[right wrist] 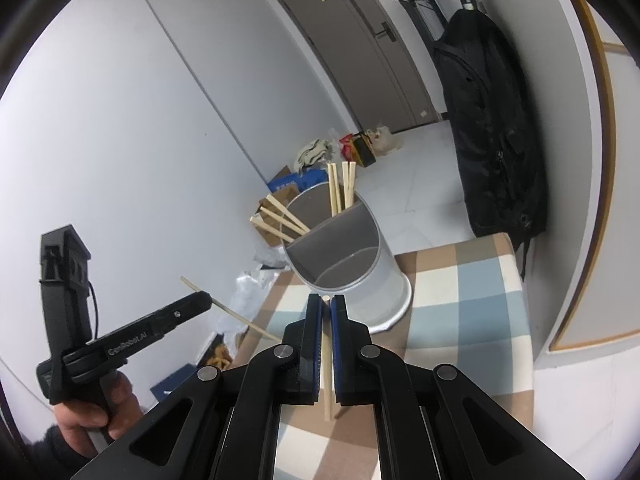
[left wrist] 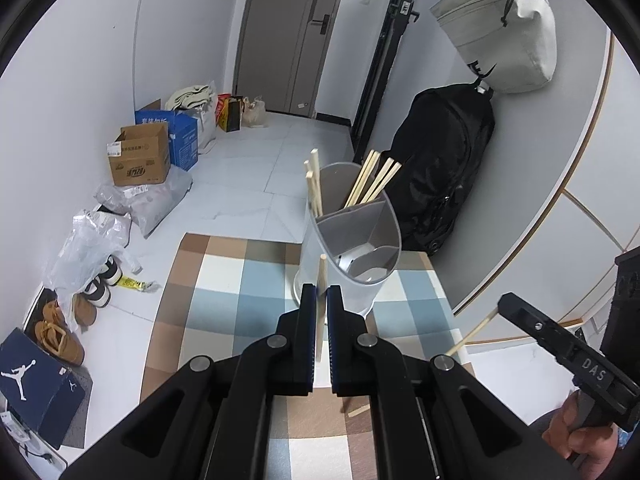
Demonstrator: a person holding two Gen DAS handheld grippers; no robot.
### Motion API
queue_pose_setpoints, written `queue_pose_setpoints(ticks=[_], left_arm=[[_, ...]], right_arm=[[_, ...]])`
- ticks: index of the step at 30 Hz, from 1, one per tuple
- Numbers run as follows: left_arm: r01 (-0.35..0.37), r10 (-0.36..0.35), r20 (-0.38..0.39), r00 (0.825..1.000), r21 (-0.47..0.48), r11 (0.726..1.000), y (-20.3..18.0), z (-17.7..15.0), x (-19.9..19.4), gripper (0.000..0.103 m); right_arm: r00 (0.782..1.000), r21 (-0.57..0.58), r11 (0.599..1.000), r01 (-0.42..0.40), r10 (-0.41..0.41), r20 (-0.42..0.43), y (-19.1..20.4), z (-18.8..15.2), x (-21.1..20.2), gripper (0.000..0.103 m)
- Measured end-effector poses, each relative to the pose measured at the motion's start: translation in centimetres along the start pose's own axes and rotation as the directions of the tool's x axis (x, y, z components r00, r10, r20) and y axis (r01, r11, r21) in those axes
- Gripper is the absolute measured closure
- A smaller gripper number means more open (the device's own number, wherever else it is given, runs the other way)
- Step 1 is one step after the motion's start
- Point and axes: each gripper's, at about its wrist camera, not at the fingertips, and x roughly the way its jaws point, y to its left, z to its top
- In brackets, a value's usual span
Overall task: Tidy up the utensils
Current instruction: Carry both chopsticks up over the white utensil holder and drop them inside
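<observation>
A grey divided utensil holder (left wrist: 312, 248) (right wrist: 380, 292) stands at the far edge of a checked tablecloth (left wrist: 224, 280) (right wrist: 460, 280). Several wooden chopsticks (left wrist: 368, 184) (right wrist: 282, 220) lean in its back compartment; the front compartments look almost empty. My left gripper (left wrist: 321, 292) is shut on one upright chopstick (left wrist: 322, 268), just in front of the holder. My right gripper (right wrist: 326, 300) is shut on another chopstick (right wrist: 327, 380), also close before the holder. Each wrist view shows the other gripper off to the side: the right gripper (left wrist: 504, 306) and the left gripper (right wrist: 202, 300), each with its stick.
A black backpack (left wrist: 444, 168) and a grey bag (left wrist: 508, 28) hang on the wall right of the table. Cardboard boxes (left wrist: 140, 156), plastic bags, shoes and a shoe box (left wrist: 36, 384) line the floor at left. A closed door (left wrist: 288, 40) lies beyond.
</observation>
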Motion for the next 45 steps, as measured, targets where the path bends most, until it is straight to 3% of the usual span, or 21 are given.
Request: queue_pose_setpoints(ticks=[10, 22, 35, 45], left_arm=[[0.034, -0.033, 0.041, 0.999, -0.004, 0.999, -0.3, 2.7, -2.1, 0.102], [0.057, -0.060, 0.094, 0.994, 0.033, 0.998, -1.0, 7.8, -3.6, 0.102], [0.060, -0.062, 0.106, 0.992, 0.024, 0.998, -0.4, 11.8, -1.2, 0.102], [0.052, -0.054, 0.097, 0.994, 0.024, 0.998, -0.3, 13.1, 1.3, 0.102]], right_arm=[[1.000, -0.027, 1.000, -0.006, 0.006, 0.018, 1.8, 1.4, -0.6, 0.099], [0.996, -0.059, 0.998, 0.004, 0.001, 0.092, 3.7, 8.7, -1.2, 0.099], [0.988, -0.154, 0.988, 0.027, -0.003, 0.157, 6.2, 17.0, 1.5, 0.099], [0.988, -0.175, 0.984, 0.041, -0.015, 0.151, 5.9, 18.9, 4.5, 0.099]])
